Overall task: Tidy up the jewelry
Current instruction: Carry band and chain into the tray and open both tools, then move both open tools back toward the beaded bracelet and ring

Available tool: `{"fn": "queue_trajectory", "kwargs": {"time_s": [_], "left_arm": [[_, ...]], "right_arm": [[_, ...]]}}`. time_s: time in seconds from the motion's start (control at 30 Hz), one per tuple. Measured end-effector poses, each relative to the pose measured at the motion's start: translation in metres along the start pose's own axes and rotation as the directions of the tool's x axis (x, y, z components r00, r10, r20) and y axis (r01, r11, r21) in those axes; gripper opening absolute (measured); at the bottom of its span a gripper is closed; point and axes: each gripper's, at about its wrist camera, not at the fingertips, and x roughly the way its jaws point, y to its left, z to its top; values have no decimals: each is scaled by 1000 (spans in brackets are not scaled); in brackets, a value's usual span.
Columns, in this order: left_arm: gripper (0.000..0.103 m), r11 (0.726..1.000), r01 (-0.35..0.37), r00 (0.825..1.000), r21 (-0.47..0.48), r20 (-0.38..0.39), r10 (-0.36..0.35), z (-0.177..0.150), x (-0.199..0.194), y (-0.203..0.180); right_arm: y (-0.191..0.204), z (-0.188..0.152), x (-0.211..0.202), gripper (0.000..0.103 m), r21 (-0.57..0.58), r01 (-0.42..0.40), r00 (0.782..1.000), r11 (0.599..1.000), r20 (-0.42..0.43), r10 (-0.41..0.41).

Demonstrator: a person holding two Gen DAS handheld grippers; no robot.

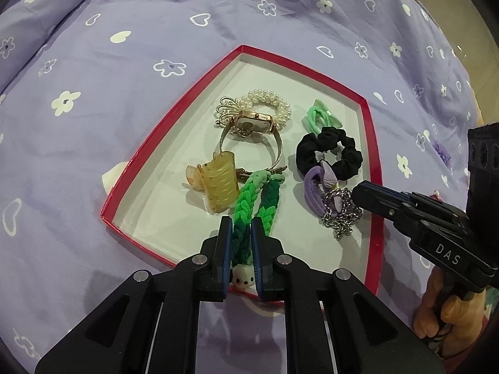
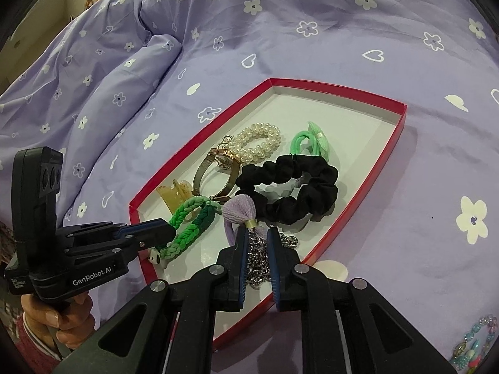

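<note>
Most pieces already lie in your tray (image 1: 372,168). Your left gripper (image 1: 240,227) pinches the green braid (image 1: 249,199), your right gripper (image 2: 256,240) the chain (image 2: 259,261); beads (image 2: 477,339) remain on the bed (image 2: 312,15).

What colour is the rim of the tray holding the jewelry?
Red outside, white inside; the tray rim shows best in the left wrist view.
</note>
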Motion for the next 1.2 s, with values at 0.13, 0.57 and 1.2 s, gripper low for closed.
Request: {"fn": "queue_trajectory", "kwargs": {"time_s": [0.13,0.57,1.2], "left_arm": [[29,1000,-5,1000,-6,18,5,-1,-7,-3],[42,1000,12,998,9,63,-13,-12,-35,-29],[46,967,148,989,208,-24,-146,-39,-25,-154]], "right_arm": [[1,-1,-10,16,14,-8,1000,1000,19,7],[-31,-33,-85,42,117,11,992,993,127,-26],[-135,-125,-186,45,349,170,955,922,174,-242]]}}
